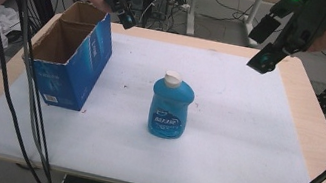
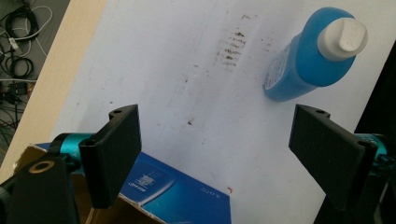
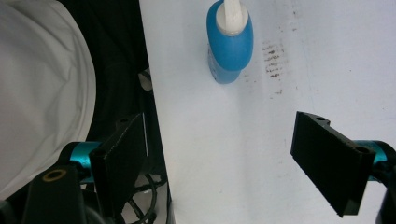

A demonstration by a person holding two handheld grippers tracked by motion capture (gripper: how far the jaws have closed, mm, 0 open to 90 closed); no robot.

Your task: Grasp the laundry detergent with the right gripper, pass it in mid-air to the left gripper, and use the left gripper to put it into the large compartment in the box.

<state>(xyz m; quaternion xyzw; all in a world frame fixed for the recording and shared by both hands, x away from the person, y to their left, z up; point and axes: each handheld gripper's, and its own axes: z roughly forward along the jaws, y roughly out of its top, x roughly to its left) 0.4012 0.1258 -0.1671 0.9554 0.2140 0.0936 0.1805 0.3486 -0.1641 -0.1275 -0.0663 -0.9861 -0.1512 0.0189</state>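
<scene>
A: Two tongs, left (image 1: 126,16) and right (image 1: 261,63), are held apart and empty above the surface (image 1: 251,153). The bottle (image 1: 171,107) stands mid-surface, the box (image 1: 74,53) at its nine o'clock.

B: Tipping is risked if the tall bottle is nudged high. Its long axis is upright, cap (image 1: 173,79) up.

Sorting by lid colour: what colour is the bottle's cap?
White; the cap tops a blue bottle, clearest in the left gripper view.
</scene>
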